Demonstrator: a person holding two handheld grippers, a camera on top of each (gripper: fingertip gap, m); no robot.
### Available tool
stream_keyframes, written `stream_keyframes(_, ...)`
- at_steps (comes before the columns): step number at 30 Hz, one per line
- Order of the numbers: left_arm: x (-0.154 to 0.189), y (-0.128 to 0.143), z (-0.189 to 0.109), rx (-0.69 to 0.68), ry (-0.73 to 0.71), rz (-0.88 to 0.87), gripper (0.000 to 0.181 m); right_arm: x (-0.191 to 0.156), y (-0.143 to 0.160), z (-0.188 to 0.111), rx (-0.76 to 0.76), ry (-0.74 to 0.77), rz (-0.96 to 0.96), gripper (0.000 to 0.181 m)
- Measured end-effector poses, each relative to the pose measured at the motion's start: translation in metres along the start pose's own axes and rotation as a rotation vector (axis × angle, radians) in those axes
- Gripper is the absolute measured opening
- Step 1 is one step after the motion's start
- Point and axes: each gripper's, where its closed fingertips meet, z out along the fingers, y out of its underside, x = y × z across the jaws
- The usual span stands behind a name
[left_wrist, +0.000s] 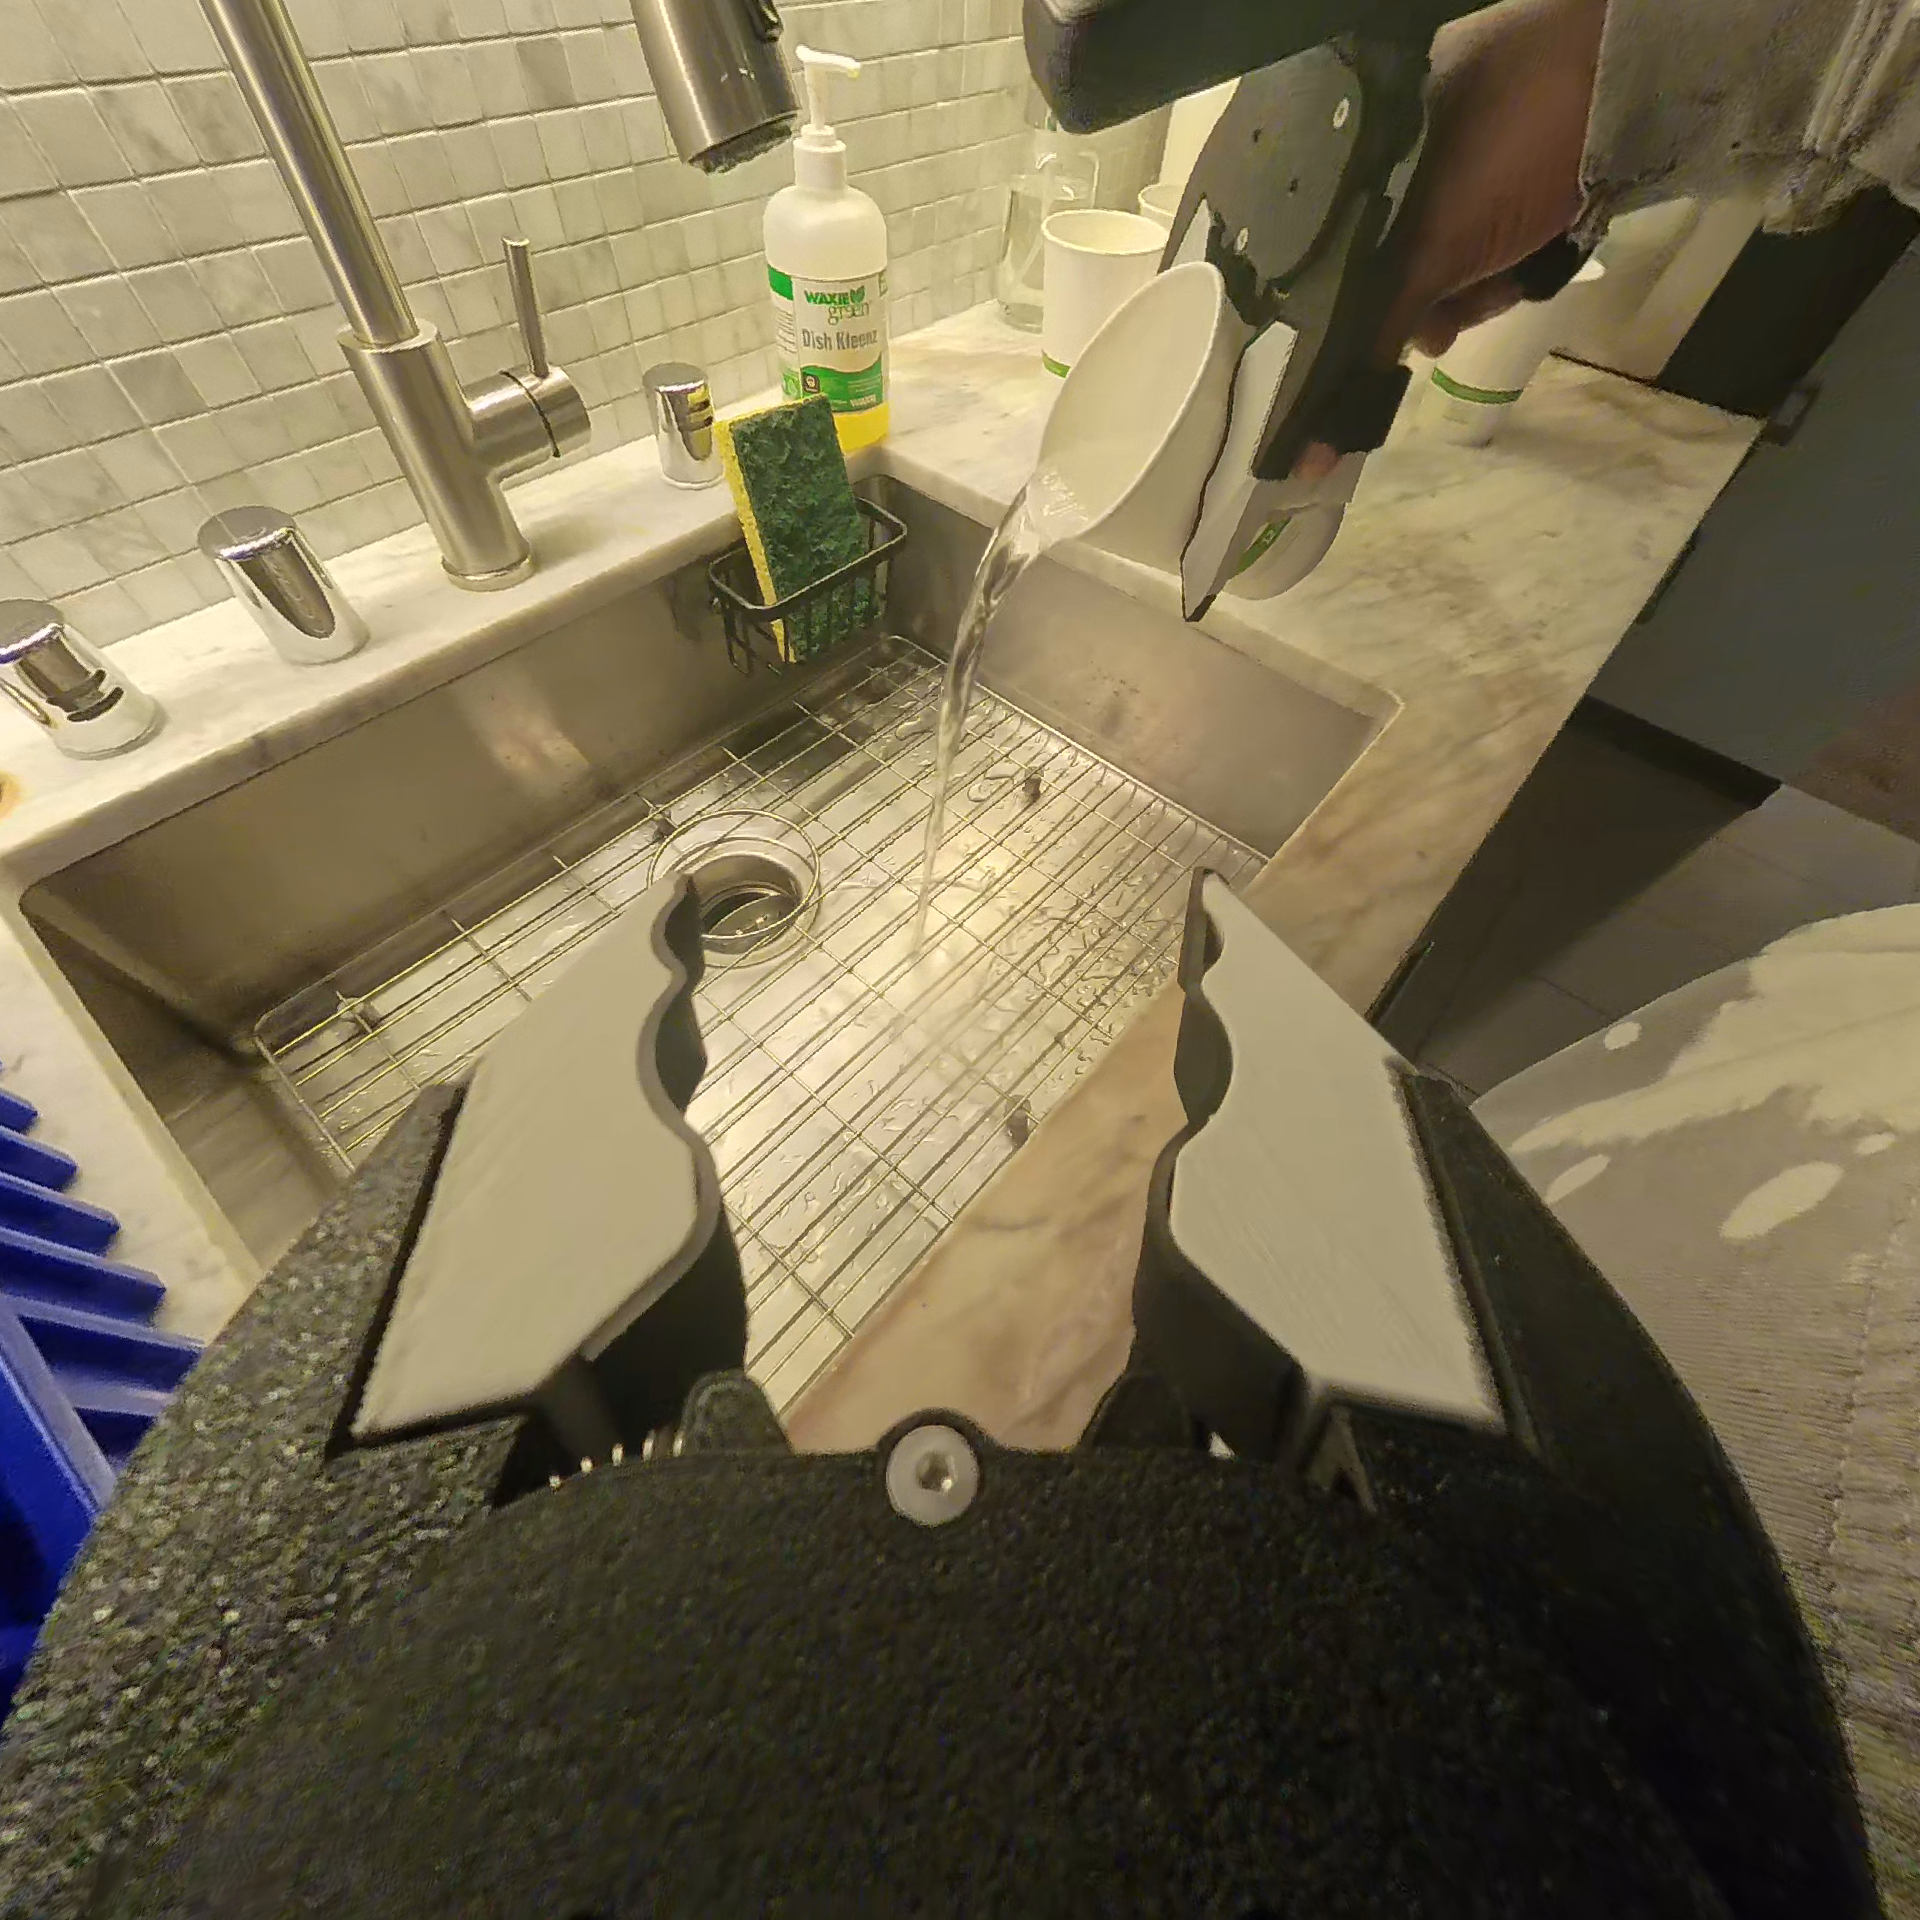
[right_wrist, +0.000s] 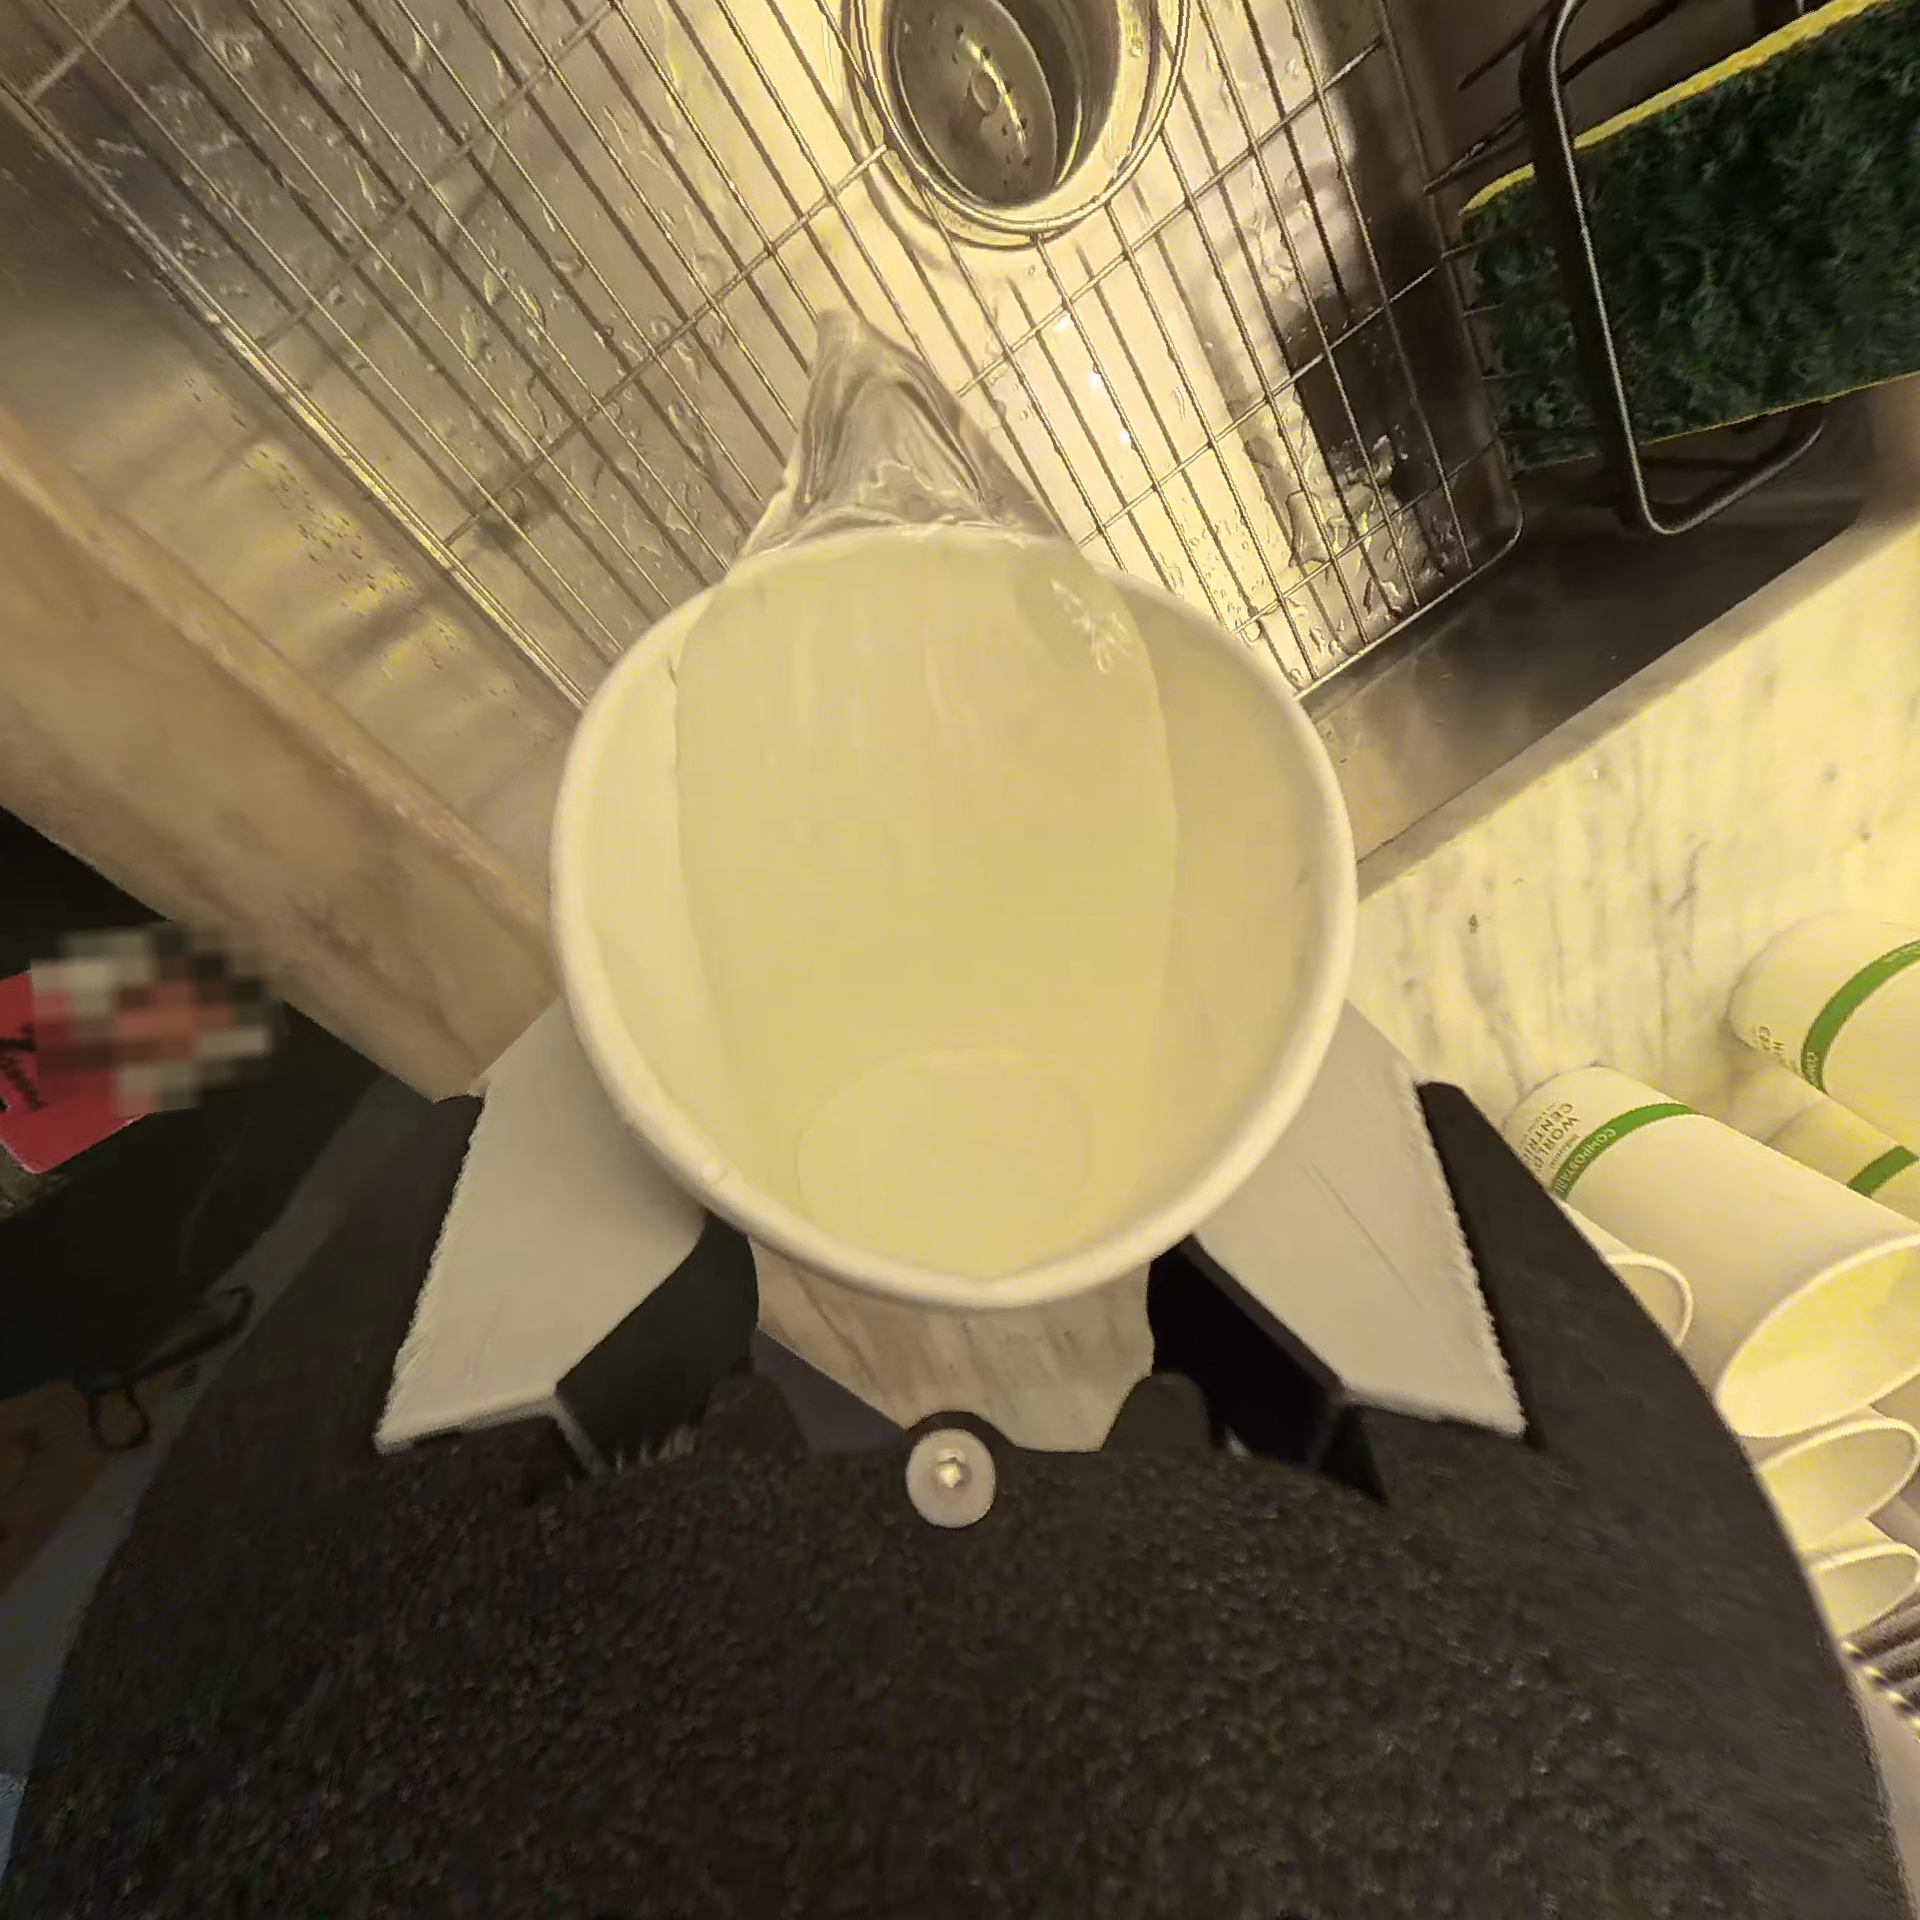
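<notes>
Two grippers: right gripper clamps tilted white paper cup pouring water into steel sink — squeeze harder, it crumples; left gripper spread wide, empty.

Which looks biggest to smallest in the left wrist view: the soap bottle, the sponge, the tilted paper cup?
1. Paper cup, held by the right gripper, though nearer the camera, so unsure.
2. Soap bottle.
3. Sponge.
</notes>
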Motion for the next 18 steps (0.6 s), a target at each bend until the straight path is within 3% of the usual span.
stream_keyframes(18, -0.007, 0.01, -0.003, -0.021, -0.013, -0.015, 0.092, 0.029, -0.01, -0.002, -0.144, 0.062, -0.063, 0.091)
